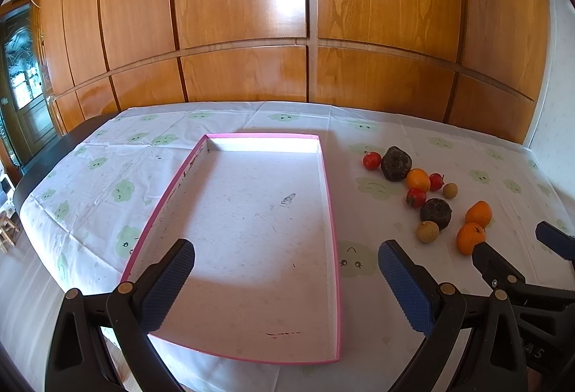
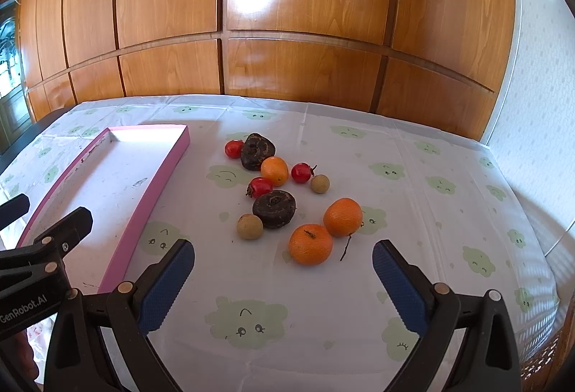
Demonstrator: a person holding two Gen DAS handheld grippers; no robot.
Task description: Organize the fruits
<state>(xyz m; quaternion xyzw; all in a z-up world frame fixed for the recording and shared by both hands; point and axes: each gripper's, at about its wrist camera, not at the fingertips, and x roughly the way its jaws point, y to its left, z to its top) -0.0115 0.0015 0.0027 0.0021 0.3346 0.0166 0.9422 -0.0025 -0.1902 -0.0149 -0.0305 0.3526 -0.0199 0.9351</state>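
Your left tool (image 1: 286, 266) hangs spread apart over the empty pink tray (image 1: 329, 176); your right tool (image 2: 284, 266), also apart, faces the nearest orange (image 2: 311, 244) among the fruit on the bench (image 2: 449, 158).

You are facing a worktop (image 2: 359, 284) where the tray (image 1: 329, 197) is lying to the left, the fruit cluster (image 2: 284, 190) is sitting to its right, and the wood panelling (image 2: 287, 14) is standing behind both.

Glossy wood panelling (image 2: 287, 32), creased tablecloth (image 2: 413, 176)
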